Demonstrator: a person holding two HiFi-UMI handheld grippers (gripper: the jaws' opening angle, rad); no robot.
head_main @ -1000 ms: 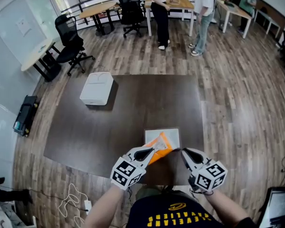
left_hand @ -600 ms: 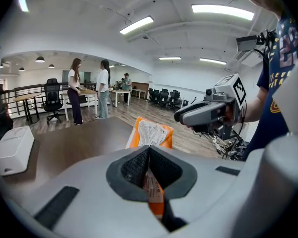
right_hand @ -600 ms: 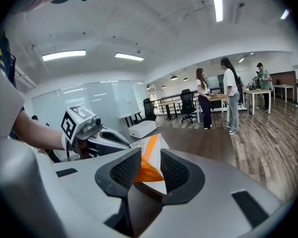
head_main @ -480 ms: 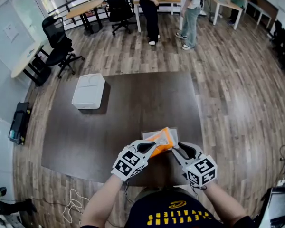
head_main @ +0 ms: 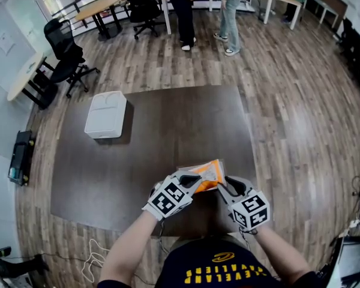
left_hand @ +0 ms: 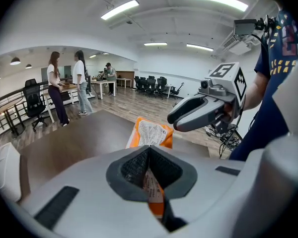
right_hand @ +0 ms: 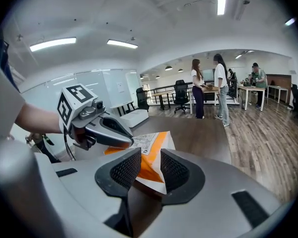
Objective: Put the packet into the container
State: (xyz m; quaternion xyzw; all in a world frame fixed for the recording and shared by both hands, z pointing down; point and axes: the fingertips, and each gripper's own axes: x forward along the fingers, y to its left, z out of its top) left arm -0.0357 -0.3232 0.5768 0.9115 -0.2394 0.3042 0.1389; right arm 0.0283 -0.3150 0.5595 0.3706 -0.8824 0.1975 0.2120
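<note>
Moved the left gripper (head_main: 195, 179) and the right gripper (head_main: 223, 188) closer together and lower by the near edge of the table (head_main: 168, 125). Kept the left one squeezed tight on the orange packet (head_main: 209, 173), just above that edge. Just opened the right one wide, packet corner between its pads but not pinched. Had a white box (head_main: 105, 114) well apart, near the far left corner.
</note>
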